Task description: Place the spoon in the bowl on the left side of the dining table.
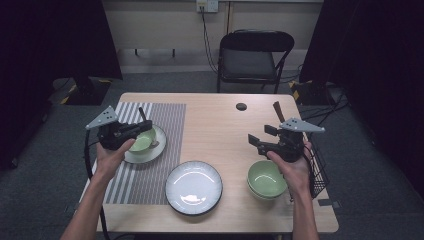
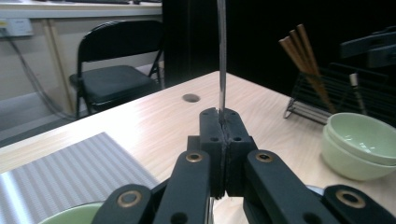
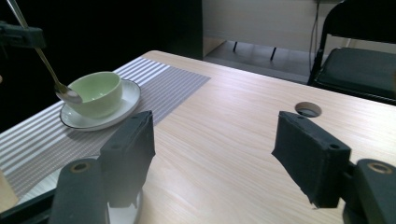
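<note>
My left gripper (image 1: 141, 129) (image 2: 223, 119) is shut on the thin metal handle of a spoon (image 2: 221, 56) (image 3: 67, 93). It hovers over a pale green bowl (image 1: 143, 140) (image 3: 97, 92) that sits on a white saucer (image 1: 151, 155) (image 3: 125, 106). In the right gripper view the spoon's bowl hangs low at the green bowl's side, close to the saucer; whether it touches I cannot tell. My right gripper (image 1: 261, 136) (image 3: 217, 140) stands open above the bare wood at the table's right, with nothing between its jaws.
A striped placemat (image 1: 167, 120) (image 2: 70, 177) lies under the saucer. A dark-rimmed white plate (image 1: 194, 187) is near the front edge. Two stacked green bowls (image 1: 267, 179) (image 2: 359, 144) sit by a wire rack (image 1: 318, 170) (image 2: 327, 105) holding chopsticks (image 2: 303, 60). A folding chair (image 1: 252, 55) stands beyond.
</note>
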A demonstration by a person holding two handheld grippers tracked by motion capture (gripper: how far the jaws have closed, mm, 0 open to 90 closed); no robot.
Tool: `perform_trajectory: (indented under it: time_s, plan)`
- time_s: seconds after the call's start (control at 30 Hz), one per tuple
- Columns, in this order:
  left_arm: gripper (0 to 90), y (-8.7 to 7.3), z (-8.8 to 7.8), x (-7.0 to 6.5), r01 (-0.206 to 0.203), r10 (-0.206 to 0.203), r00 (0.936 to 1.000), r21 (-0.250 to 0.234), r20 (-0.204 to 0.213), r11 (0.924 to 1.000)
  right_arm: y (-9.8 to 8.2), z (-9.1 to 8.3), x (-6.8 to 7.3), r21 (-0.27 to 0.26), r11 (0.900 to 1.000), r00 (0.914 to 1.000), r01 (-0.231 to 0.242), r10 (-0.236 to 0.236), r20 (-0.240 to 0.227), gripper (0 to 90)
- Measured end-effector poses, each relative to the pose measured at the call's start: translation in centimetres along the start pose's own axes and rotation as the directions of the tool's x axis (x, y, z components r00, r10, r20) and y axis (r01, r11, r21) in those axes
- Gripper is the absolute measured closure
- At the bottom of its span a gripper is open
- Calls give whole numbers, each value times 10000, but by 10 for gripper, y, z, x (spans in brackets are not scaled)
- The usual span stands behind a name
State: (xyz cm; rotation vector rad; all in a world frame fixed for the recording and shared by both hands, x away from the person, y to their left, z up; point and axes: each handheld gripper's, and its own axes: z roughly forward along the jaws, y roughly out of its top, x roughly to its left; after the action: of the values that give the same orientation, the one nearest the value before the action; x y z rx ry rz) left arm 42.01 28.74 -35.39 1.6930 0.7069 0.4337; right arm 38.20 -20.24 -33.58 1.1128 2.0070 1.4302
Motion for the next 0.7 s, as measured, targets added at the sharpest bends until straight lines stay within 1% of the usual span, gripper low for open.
perform_trajectory:
  time_s: [0.03, 0.07, 0.2, 0.27, 0.3, 0.4, 0.47, 0.5, 0.7]
  plan:
    - [897, 0, -2, 3, 57, -57, 9999, 47, -99, 10000, -1, -1, -1, 49, 10000, 10000, 23, -23, 89, 277]
    - [897, 0, -3, 7, 31, -30, 9999, 54, -167, 10000, -2, -2, -2, 88, 10000, 9999, 30, -31, 146, 275]
    - [897, -2, -7, 16, 0, 8, 9993, 232, -373, 9997, -7, -6, -7, 117, 9998, 9993, -143, 139, 360, 257]
    - [897, -4, -8, 20, -69, 86, 9989, 346, -468, 9994, -10, -8, -10, 168, 9994, 9986, -305, 298, 443, 238]
    - [897, -5, -9, 21, -63, 83, 9988, 423, -482, 9991, -11, -10, -12, 281, 9987, 9979, -421, 407, 496, 214]
    - [897, -10, -8, 26, 31, 6, 9977, 545, -675, 9985, -13, -13, -15, 399, 9973, 9969, -623, 602, 509, 199]
    - [897, -14, -6, 29, 133, -96, 9979, 590, -635, 9982, -14, -16, -17, 434, 9962, 9955, -758, 731, 606, 159]
    - [897, -16, -6, 30, 94, -49, 9977, 647, -682, 9979, -14, -16, -18, 391, 9960, 9948, -806, 779, 660, 157]
    - [897, -24, -2, 35, 265, -233, 9987, 736, -443, 9969, -14, -18, -20, 351, 9957, 9934, -863, 833, 795, 152]
